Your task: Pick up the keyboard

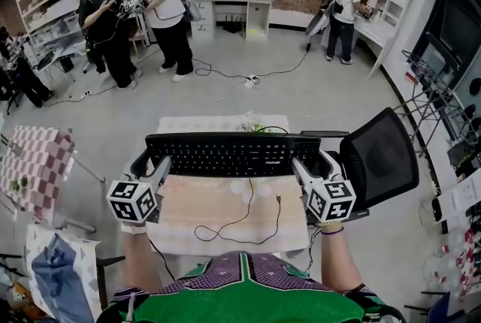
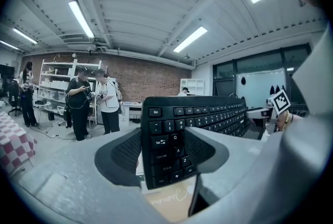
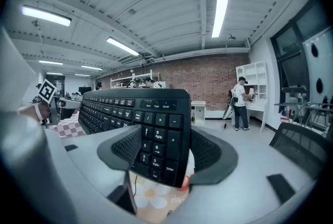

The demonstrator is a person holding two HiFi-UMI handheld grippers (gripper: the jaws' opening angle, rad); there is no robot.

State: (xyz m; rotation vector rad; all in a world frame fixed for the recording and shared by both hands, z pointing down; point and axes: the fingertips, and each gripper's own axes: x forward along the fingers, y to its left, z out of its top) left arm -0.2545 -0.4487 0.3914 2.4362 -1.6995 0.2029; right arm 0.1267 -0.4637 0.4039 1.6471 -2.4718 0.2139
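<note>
The keyboard [image 1: 233, 154] is gripped at both short ends. The left gripper [image 1: 155, 166] is closed over the Esc-and-Tab end, with a ribbed pad pressed to either side of the board. The right gripper [image 1: 307, 166] is clamped in the same way over the number-pad end. The board is held level between the two, across the far part of the patterned table mat [image 1: 225, 227]. It appears to be raised clear of the mat, which is seen beneath its lower edge in both gripper views. The keyboard's thin cable [image 1: 248, 220] is trailed in loose loops over the mat below. A black mesh chair [image 1: 379, 156] is placed just beside the right gripper, and a checked cloth [image 1: 34, 160] is spread well apart to the left.

The lift is judged to be the step in hand, the grasp being already made. An even rise of both ends is called for next, so that the board is not twisted. Slack must also be allowed in the cable so that it is not snagged.
</note>
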